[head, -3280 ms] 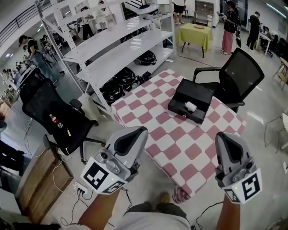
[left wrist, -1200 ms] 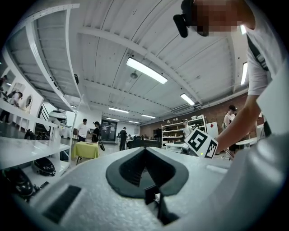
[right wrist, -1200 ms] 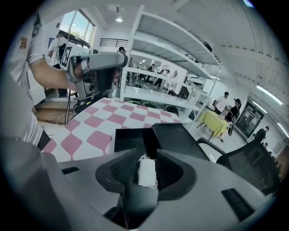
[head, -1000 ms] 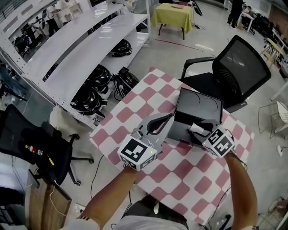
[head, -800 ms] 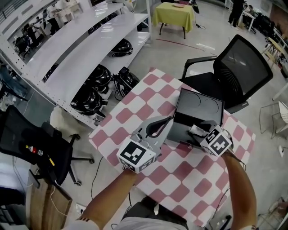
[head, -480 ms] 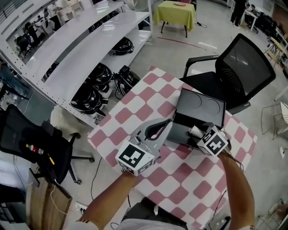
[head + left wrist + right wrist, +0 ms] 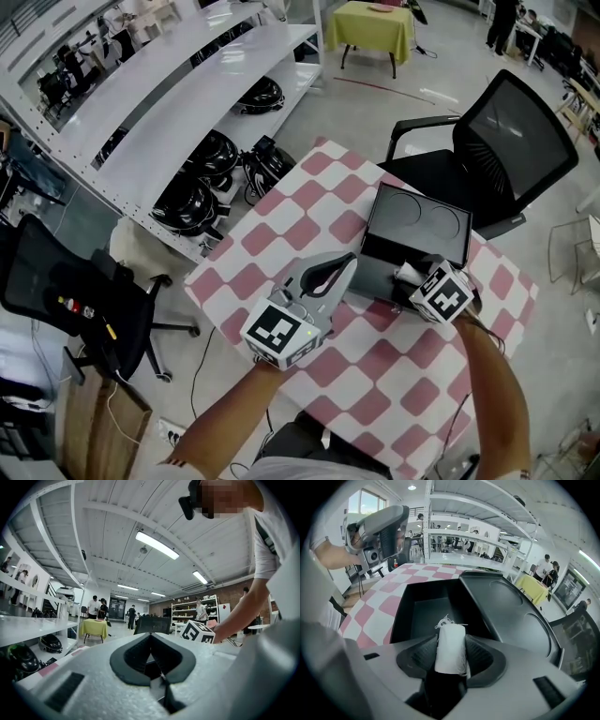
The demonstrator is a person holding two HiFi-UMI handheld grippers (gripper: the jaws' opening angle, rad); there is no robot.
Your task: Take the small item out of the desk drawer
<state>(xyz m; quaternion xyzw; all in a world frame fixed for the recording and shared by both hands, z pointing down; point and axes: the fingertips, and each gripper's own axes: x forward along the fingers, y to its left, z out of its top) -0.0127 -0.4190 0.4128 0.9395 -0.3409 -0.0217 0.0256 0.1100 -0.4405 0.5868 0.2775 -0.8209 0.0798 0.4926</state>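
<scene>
A black desk box [image 7: 418, 217] stands on the pink-checked table [image 7: 272, 246], its drawer [image 7: 425, 614] pulled open toward me. The small item is a white roll of thread [image 7: 451, 649], also seen in the head view as the white roll [image 7: 406, 274] at the drawer's front. My right gripper [image 7: 451, 644] reaches into the drawer with its jaws closing on the roll; both pads touch the roll's sides. My left gripper [image 7: 347, 260] hovers beside the drawer's left side, shut and with nothing in it. It also shows in the right gripper view as the left gripper [image 7: 388, 531].
A black mesh office chair [image 7: 511, 141] stands behind the table. White shelving [image 7: 178, 103] with dark helmets runs along the left, another black chair [image 7: 66, 291] sits lower left, and a yellow-covered table [image 7: 375, 21] is far back.
Both grippers came from near my body up to the box. Over the last second the right gripper has stayed at the drawer front by the roll; the left has barely moved.
</scene>
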